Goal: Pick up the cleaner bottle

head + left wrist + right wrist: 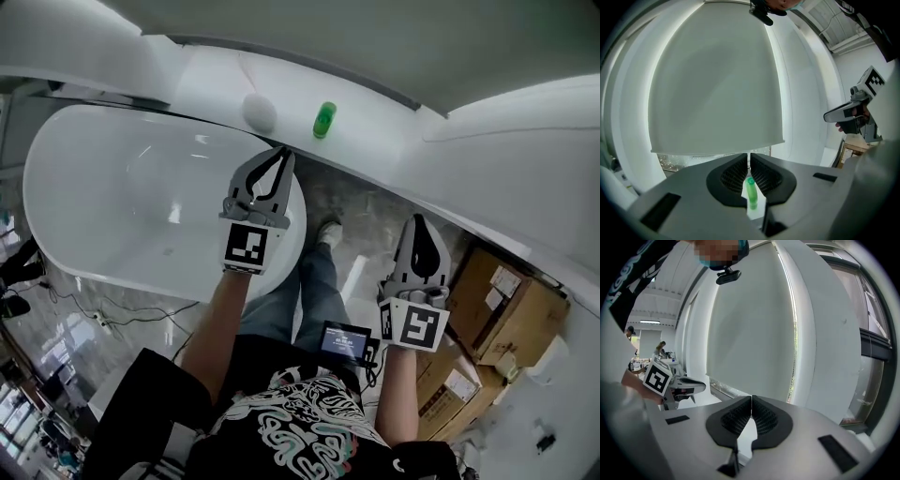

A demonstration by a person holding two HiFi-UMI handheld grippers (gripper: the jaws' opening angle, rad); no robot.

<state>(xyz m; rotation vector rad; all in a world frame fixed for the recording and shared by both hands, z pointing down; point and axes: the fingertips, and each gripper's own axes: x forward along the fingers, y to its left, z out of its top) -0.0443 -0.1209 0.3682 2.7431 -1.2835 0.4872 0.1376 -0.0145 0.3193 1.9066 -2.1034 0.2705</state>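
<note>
A small green cleaner bottle (323, 120) stands upright on the white ledge (375, 141) behind the bathtub. My left gripper (279, 155) hangs a short way in front of it, to its left, jaws shut and empty. In the left gripper view the bottle (751, 191) shows through the gap below the closed tips of the left gripper (749, 157), farther off and not touched. My right gripper (418, 221) is lower and to the right, over the floor, also shut and empty. In its own view the right gripper (751, 399) has its tips together.
A white oval bathtub (112, 187) fills the left. A white rounded object (260, 112) sits on the ledge left of the bottle. Cardboard boxes (506, 300) stand on the floor at right. A window blind (717, 79) hangs above the ledge.
</note>
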